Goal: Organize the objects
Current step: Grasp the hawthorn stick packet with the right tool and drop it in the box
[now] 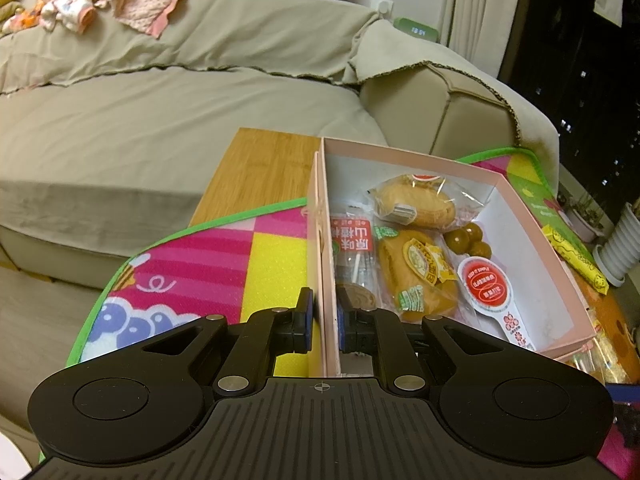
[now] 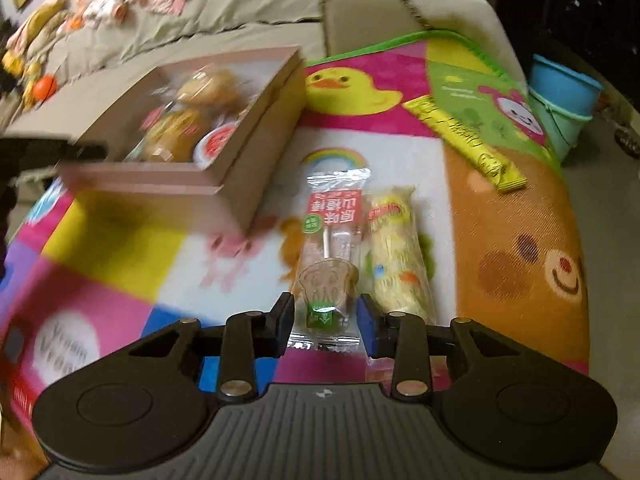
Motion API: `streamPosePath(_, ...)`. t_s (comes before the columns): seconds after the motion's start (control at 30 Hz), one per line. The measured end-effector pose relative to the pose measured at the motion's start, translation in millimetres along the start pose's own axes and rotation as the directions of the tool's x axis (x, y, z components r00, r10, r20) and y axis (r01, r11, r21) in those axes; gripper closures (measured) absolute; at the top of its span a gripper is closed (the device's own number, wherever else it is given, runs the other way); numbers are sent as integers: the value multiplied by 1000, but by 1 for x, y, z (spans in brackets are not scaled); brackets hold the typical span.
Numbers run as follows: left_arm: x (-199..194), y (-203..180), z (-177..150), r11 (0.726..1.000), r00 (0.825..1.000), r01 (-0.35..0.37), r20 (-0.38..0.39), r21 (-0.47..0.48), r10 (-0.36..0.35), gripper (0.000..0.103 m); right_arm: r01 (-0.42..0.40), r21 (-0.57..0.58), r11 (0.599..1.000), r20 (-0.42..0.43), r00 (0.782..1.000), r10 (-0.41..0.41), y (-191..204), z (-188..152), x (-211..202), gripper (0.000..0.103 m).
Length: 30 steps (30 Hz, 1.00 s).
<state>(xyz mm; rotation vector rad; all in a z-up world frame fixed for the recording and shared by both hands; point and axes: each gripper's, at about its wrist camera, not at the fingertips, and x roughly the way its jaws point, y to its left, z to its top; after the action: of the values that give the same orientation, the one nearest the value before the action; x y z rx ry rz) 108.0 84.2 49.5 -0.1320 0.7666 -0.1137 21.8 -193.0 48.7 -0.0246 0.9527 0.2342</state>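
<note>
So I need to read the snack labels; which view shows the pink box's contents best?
The left wrist view: it looks straight down into the pink box, sharp, with the wrapped buns and red labels readable. The right wrist view shows the box from the side, motion-blurred.

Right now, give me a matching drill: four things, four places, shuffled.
Things:
1. left gripper
2. right gripper
3. yellow stick pack
4. brown balls

Places:
A. inside the pink box
B. on the mat, right of the box
C. astride the box's left wall
D. around the lollipop pack on the mat

Pairs: 1-C, 2-D, 3-B, 4-A
</note>
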Motion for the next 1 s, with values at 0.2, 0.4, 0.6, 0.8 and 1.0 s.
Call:
streamPosePath(0.2,0,0,0,1000,1000,0,1,2,0,90,25,-8,1000,34,999,-25,9,8,2,60)
streamPosePath(0.4,0,0,0,1000,1000,1,1,0,-1,90,31,-49,998,47,998,-29,19,13,19,48)
streamPosePath(0.6,0,0,0,1000,1000,3,2,-1,-3,90,10,-142,990,5,1000,-9,30,2,2,68)
streamPosePath(0.8,-1,1,-1,1000,1000,2,3,-1,-2,90,-12,-107,994,12,1000,13,21,-4,-34,68)
streamPosePath(1.0,-1,1,-1,1000,1000,3,4,-4,-3,89,-57,-93,994,203,976,75,26,26,-99,68)
